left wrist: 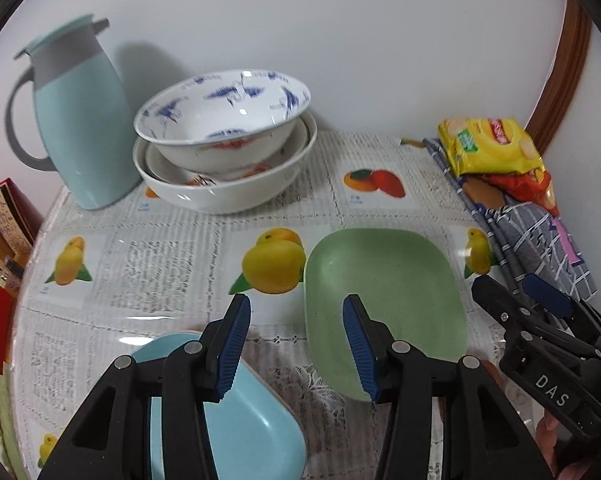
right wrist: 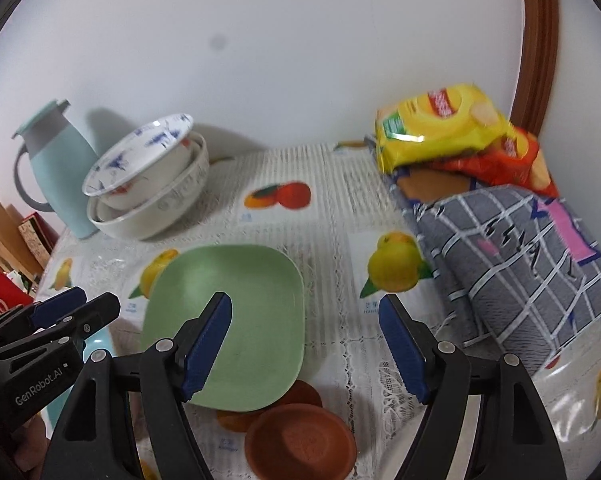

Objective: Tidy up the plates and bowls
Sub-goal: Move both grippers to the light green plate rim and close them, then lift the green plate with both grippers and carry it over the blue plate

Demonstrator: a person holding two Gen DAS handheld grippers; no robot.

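A green square plate [left wrist: 384, 292] lies on the table's middle; it also shows in the right wrist view [right wrist: 236, 320]. A light blue plate [left wrist: 244, 432] lies at the front left, under my left gripper [left wrist: 296, 344], which is open and empty above the gap between both plates. A small brown dish [right wrist: 300, 444] sits at the front, below my right gripper [right wrist: 304, 344], which is open and empty above the green plate's right edge. Stacked white bowls with blue and red prints [left wrist: 224, 140] stand at the back left, also seen in the right wrist view [right wrist: 148, 188].
A light blue jug [left wrist: 76, 120] stands left of the bowls by the wall. Snack packets [left wrist: 492, 148] and a folded grey checked cloth [right wrist: 512, 264] lie at the right. Boxes [left wrist: 4, 216] stand past the table's left edge. The tablecloth [left wrist: 164, 264] has fruit prints.
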